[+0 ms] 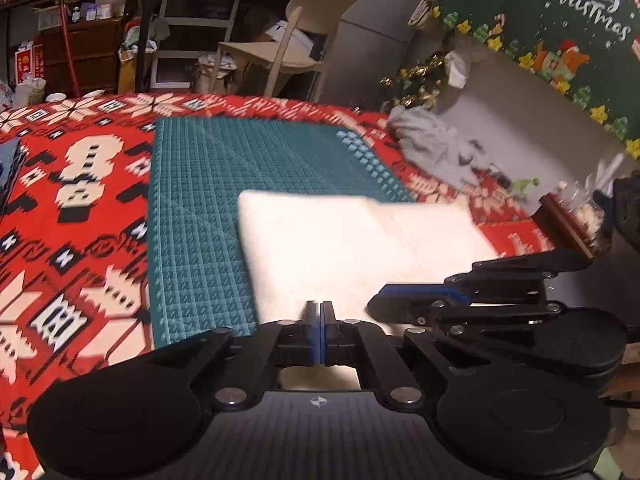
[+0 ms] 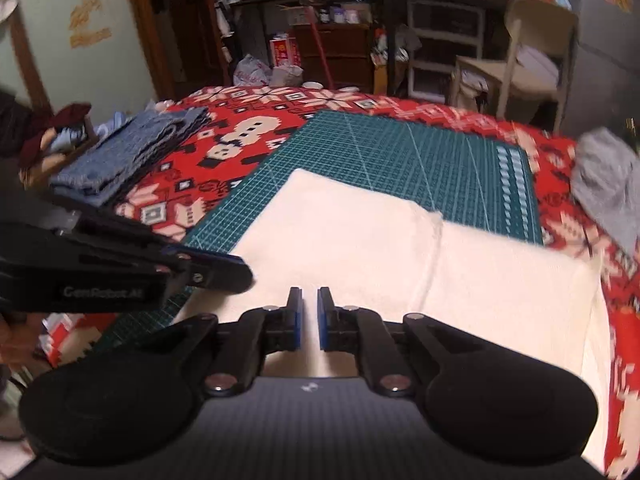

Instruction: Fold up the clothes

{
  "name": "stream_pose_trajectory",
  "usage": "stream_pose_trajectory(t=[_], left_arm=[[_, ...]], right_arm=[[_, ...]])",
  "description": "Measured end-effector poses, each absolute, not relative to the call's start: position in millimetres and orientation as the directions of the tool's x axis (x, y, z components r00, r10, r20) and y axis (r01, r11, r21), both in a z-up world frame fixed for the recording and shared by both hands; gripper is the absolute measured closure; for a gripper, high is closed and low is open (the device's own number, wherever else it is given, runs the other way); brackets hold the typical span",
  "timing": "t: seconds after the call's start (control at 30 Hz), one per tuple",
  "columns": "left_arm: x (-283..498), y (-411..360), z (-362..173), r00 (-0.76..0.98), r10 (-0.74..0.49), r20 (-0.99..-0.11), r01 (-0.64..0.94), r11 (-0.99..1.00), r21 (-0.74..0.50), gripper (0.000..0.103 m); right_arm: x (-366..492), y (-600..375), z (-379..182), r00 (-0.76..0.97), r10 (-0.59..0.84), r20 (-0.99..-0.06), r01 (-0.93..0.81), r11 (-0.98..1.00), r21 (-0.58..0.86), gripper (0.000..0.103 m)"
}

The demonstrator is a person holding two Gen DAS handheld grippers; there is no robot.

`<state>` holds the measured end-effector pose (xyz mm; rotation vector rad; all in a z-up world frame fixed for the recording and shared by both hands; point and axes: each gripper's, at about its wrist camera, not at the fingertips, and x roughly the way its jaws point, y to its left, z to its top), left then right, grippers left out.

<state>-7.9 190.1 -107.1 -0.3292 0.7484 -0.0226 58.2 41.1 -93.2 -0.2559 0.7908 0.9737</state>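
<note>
The white garment (image 2: pixel 400 248) lies flat, partly on the green cutting mat (image 2: pixel 400 148) on the desk (image 2: pixel 248 128), its long axis running left to right across both grippers, directly ahead of and under their jaws. The left gripper (image 1: pixel 319 314) has its jaws pressed together over the near hem; whether cloth is pinched I cannot tell. The right gripper (image 2: pixel 310 304) shows a narrow gap, empty, over the near edge.

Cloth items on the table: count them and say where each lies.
3. A white folded cloth on the green cutting mat; a blue folded stack at the table's left edge; a crumpled grey garment at the right. More may lie out of view.
</note>
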Motion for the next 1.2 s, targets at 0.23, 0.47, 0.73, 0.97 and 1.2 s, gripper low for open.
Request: stream_pose_trajectory(t=[0.23, 0.47, 0.73, 0.97, 1.2], left_arm=[[27, 202, -112, 0.727, -0.114, -0.678, -0.115, 0.952, -0.284, 0.101], [18, 210, -115, 0.728, -0.135, -0.672, -0.119, 0.941, -0.317, 0.1], [47, 209, -107, 0.741, -0.138, -0.657, -0.106, 0.942, -0.317, 0.1], [57, 213, -114, 0.724, -0.102, -0.682, -0.128, 0.952, -0.279, 0.1], [27, 215, -99, 0.744, -0.128, -0.656, -0.139, 0.93, -0.339, 0.1]], right_arm=[[78, 49, -92, 0.337, 0.646, -0.685, -0.812, 0.567, 0.135, 0.095], [88, 45, -101, 0.319, 0.638, -0.701, -0.811, 0.566, 0.146, 0.097], [109, 53, -89, 0.343, 0.634, -0.693, -0.787, 0.597, 0.157, 0.095], [126, 41, -98, 0.38, 0.615, -0.691, -0.755, 0.638, 0.153, 0.095], [116, 11, -93, 0.403, 0.629, -0.665, -0.71, 0.673, 0.206, 0.09]])
